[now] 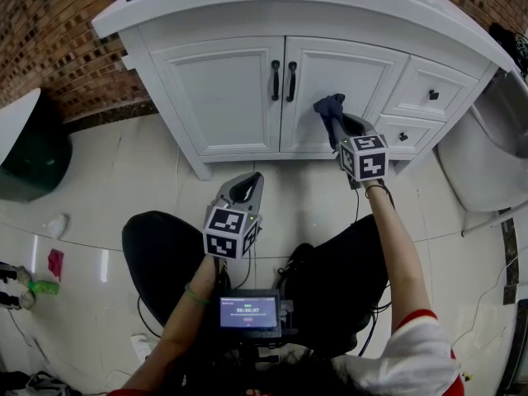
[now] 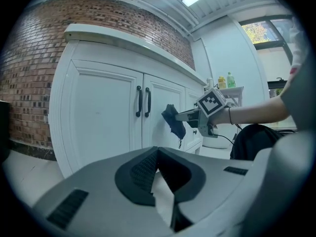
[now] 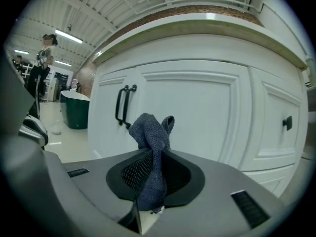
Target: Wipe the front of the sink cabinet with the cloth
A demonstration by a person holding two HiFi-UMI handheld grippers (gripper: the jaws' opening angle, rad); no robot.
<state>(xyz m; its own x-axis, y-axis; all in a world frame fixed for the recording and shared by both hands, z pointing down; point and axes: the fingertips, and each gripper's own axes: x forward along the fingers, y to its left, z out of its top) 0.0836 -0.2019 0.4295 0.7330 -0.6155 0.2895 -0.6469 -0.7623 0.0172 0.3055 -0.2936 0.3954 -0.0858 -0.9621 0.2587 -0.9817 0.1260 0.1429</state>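
Dark blue cloth (image 3: pixel 148 128) bunched in right gripper (image 3: pixel 152 157).

Two hand-held grippers (image 1: pixel 247 188) (image 1: pixel 335 120), one cloth (image 1: pixel 328 104), one cabinet (image 1: pixel 272 15) with two doors (image 1: pixel 221 97) (image 1: pixel 346 77), two drawers (image 1: pixel 429 85) (image 1: pixel 412 130).

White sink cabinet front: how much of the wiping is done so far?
Done: the right gripper is shut on the dark blue cloth. In hand: the cloth is at the right door of the white sink cabinet; contact is unclear. To do: the wiping itself; no wiped patch shows. The left gripper, shut and empty, hangs back.
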